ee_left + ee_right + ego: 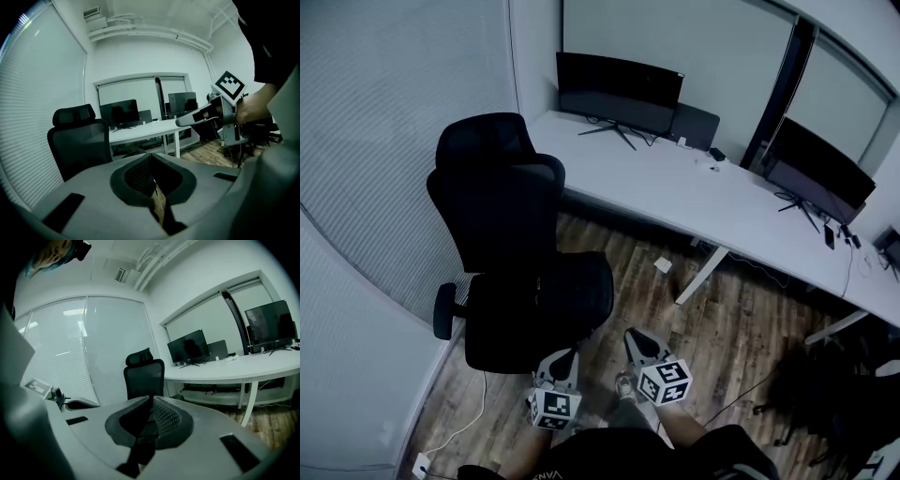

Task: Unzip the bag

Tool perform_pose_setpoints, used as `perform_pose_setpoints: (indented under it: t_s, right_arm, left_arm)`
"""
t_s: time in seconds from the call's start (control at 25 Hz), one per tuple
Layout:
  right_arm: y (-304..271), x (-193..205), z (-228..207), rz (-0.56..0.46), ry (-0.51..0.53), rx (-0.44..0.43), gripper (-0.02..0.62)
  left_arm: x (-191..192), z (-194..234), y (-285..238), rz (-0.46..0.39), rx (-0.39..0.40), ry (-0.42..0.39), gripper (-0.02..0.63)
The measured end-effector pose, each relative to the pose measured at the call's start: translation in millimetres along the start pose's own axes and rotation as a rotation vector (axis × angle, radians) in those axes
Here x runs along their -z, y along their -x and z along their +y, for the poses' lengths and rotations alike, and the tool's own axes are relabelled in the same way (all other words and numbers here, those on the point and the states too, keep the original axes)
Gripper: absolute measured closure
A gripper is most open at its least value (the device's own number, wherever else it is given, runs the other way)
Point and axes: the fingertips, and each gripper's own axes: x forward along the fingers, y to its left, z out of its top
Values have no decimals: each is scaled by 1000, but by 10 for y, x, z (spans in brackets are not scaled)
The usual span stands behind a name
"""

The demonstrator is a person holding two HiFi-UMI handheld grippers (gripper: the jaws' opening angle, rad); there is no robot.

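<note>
Left gripper [567,355] shut; hand seemingly hidden

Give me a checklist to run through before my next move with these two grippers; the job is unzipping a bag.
1. Bag located: cannot tell; no view clearly shows one.
2. Left gripper empty: ok; jaws together, nothing between.
3. Right gripper empty: ok; jaws together, nothing between.
4. Jaws open for a zip pull: not ok; both shut.
5. Room past the chair: cannot tell; it stands just ahead of both grippers.
</note>
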Motion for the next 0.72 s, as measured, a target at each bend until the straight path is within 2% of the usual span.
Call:
perform_pose_setpoints:
  t_s: [0.36, 0.48, 0.72]
  right_arm:
    - [448, 76, 564, -20, -3, -24, 546]
    - [541, 84, 690, -15, 16, -33, 546]
    - [729, 58, 853, -9, 42, -36, 546]
  left_arm:
    - [17, -22, 665, -22, -7, 11, 586]
    - [-50, -1, 819, -53, -11, -1, 586]
    - [-112, 72, 1098, -58, -45, 14, 586]
